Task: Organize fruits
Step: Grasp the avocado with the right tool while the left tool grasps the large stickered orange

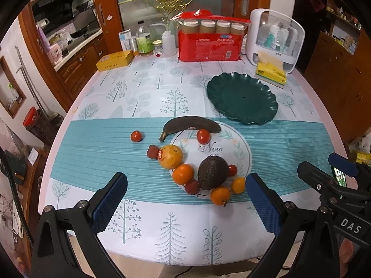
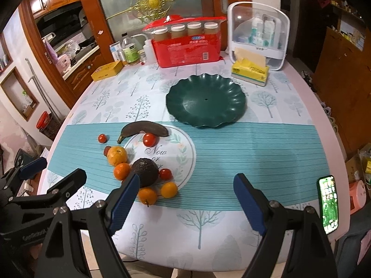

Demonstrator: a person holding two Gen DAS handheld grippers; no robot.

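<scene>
Both tongs are held spread and empty above the near table edge: left gripper [image 1: 185,199], right gripper [image 2: 187,199]; nothing is gripped yet, so the first pick is judged to be in hand; the fruit is clustered on the teal striped placemat [image 2: 255,153]: blackened banana [image 1: 192,125], dark wrinkled avocado [image 1: 212,172], small orange tangerines [image 1: 183,173], red cherry tomatoes [image 1: 136,136]; the scalloped dark green plate [image 2: 206,102] lies bare, well apart behind; next, one fruit must be straddled and pinched gently.
</scene>
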